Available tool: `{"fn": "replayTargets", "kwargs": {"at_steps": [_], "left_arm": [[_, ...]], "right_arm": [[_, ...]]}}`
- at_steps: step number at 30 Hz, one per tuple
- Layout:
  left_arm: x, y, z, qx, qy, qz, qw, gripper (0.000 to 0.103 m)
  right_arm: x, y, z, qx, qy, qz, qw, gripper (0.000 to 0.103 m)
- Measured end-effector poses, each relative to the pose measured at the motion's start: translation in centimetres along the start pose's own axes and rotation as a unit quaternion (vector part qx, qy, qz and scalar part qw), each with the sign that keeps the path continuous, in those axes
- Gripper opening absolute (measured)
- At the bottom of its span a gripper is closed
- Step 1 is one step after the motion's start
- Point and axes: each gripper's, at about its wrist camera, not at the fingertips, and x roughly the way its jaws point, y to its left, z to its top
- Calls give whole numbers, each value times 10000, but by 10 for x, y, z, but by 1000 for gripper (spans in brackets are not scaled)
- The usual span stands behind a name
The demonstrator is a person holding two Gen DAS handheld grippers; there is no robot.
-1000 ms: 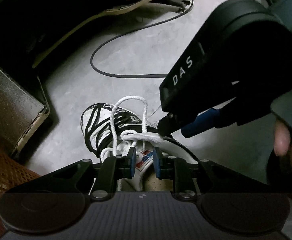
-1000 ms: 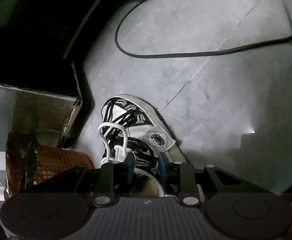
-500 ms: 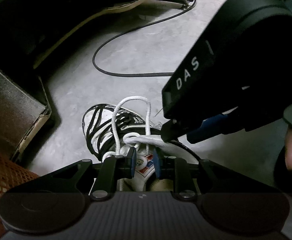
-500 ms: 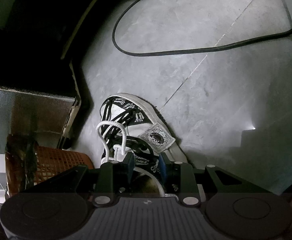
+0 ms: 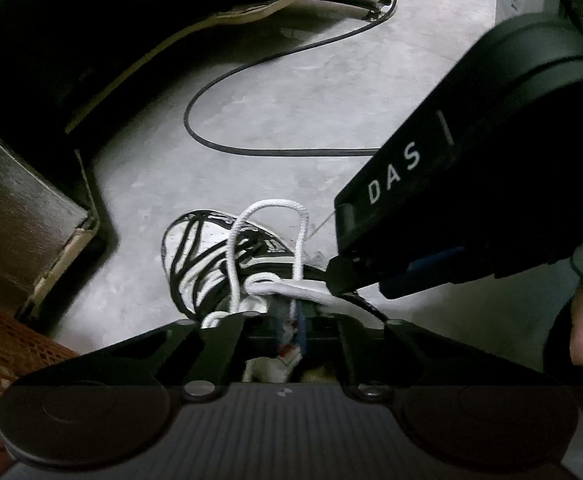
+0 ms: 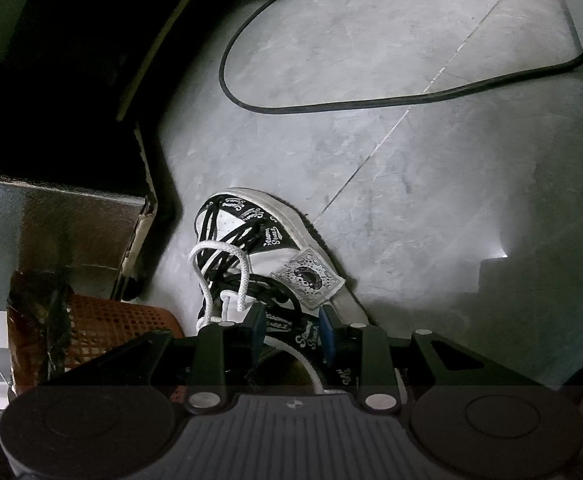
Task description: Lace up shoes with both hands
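Lacing on this shoe [image 6: 275, 248] looks mostly sorted already, at least down the front: black laces crisscross the white upper toward the toe, and it's sitting on the grey concrete floor [image 6: 431, 184], toe pointing away, right under both grippers. What's left, I reckon, is the top bit, the white lace [image 5: 267, 248], which stands up in a loose loop over the tongue and has a wrap going around near the collar, so it reads like a bow or knot halfway through and nothing pulled tight yet. The left gripper [image 5: 289, 320] has just snapped closed, pads practically together, and a white strand runs down right between them, so it looks pinched on that lace, though the picture's a bit blurry there. The right gripper [image 6: 289, 330] sits roughly half spread and has been easing open; its blue pads straddle the shoe's collar and I can't see them pressing on anything. From the left camera its tip sits right at the end of that white wrap. Further out there's a black cable [image 6: 371, 100] curling over the floor, an orange mesh basket [image 6: 107, 332] on the left, and a dark cardboard box [image 6: 59, 232] behind that.
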Motion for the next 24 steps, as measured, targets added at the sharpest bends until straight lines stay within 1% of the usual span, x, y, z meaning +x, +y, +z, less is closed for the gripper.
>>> {"fn": "replayTargets", "kwargs": {"at_steps": [3,6,10,14,19,24], "left_arm": [[-1,0,-1,5,-24,-23,10000,4],[-3,2,-2,-100,-40,-76,9999,3],[-6,6,-5,-425,-72,-146,9990,3],[-9,7,-8,-558,-91,-142,9983,3],[-12,15,-11,-949,-94,-307,9950,2],[-15,15,-14,-1057,-138,-328,9938,2]], "right_arm": [[0,0,0,0,3,-9,10000,32],[0,1,0,-48,9,-10,10000,32],[-2,0,0,-59,21,-5,10000,32],[-3,2,-1,-172,21,-32,9998,32],[-3,5,-4,-336,62,-71,9994,32],[-6,7,-5,-494,18,-42,9988,32]]}}
